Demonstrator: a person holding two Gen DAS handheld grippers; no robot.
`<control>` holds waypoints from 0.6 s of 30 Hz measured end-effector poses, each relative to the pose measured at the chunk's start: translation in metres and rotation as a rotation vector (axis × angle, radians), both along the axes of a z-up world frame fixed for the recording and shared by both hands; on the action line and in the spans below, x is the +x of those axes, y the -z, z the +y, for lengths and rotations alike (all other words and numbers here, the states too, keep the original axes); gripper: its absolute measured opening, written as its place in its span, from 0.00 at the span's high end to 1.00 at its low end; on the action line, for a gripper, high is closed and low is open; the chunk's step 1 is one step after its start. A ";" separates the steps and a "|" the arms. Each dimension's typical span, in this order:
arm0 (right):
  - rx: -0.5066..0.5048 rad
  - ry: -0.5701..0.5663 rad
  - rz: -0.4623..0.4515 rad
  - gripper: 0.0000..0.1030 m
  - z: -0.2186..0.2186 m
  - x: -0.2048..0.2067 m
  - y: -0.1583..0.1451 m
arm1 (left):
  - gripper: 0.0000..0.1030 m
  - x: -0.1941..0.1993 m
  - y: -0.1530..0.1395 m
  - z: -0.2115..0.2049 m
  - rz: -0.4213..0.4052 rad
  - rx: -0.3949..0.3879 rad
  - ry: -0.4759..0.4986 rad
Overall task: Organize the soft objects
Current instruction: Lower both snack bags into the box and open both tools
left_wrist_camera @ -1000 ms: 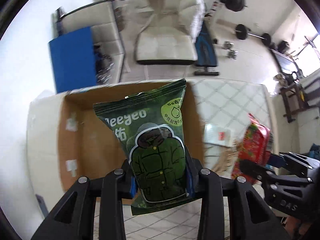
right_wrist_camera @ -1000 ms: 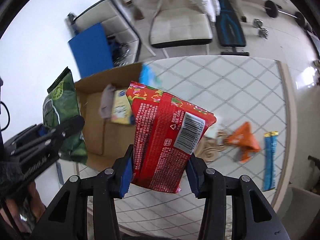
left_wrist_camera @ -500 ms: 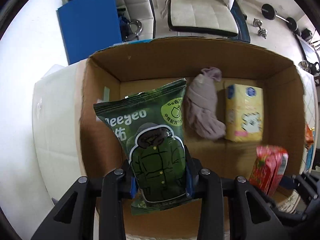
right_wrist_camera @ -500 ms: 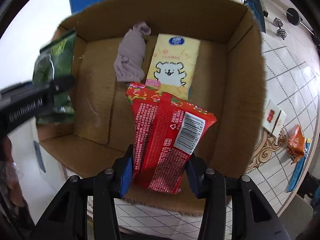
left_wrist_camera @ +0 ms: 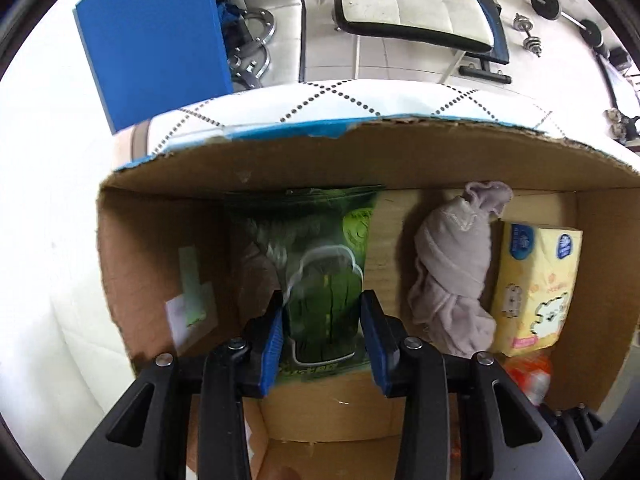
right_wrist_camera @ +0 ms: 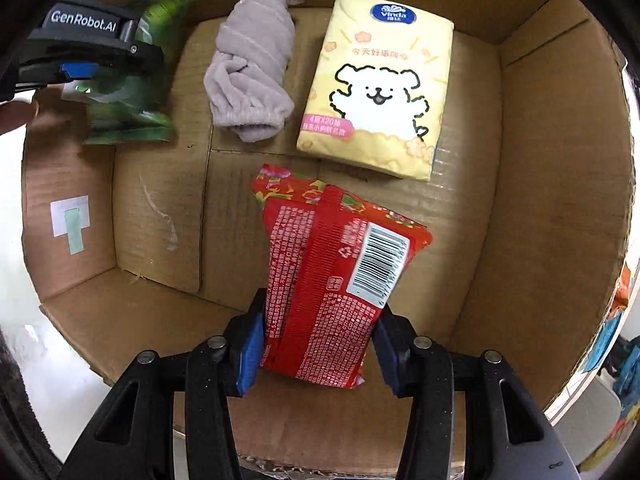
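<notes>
Both claws are down inside the cardboard box (right_wrist_camera: 560, 160), each with a packet between its jaws. The left claw (left_wrist_camera: 324, 344) is narrow and its jaws are just starting to part around the green packet (left_wrist_camera: 316, 264), which stands on end by the far-left corner; the pads look about to let go. The right claw (right_wrist_camera: 316, 344) stands half wide, jaws opening, with the red packet (right_wrist_camera: 332, 280) between them, its far end low over the box floor at the near middle. A gap shows on the right pad's side, so I'd judge that grip is already slack.

A rolled grey sock (right_wrist_camera: 252, 68) and a yellow tissue pack (right_wrist_camera: 376, 88) already lie flat along the back of the box.

What could go wrong: the green packet is upright, so once freed it may topple, likely onto the sock just beside it, or lean on the box wall instead of lying flat. The red packet may slide forward onto the tissue pack. Lifting either claw before the packet is fully free could drag it back up or snag the crinkly film.
</notes>
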State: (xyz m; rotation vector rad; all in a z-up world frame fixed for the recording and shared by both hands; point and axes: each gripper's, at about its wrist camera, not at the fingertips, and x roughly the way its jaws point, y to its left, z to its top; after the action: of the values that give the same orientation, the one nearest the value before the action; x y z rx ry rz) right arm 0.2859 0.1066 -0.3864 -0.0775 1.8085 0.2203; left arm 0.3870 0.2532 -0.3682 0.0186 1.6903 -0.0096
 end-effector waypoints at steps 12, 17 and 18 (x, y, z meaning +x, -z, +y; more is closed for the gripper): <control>-0.016 0.034 -0.146 0.08 -0.017 0.001 -0.056 | 0.09 -0.035 -0.060 0.007 -0.144 -0.019 -0.040; -0.007 0.074 -0.215 0.08 -0.032 -0.011 -0.080 | 0.08 -0.069 -0.086 0.010 -0.216 -0.029 -0.061; -0.003 0.078 -0.222 0.08 -0.035 -0.012 -0.084 | 0.08 -0.077 -0.091 0.010 -0.227 -0.029 -0.064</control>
State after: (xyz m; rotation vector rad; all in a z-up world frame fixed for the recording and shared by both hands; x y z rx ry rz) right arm 0.2737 0.0713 -0.3019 -0.0321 1.5879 0.1480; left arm 0.3104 0.2632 -0.2775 -0.0543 1.4631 0.0156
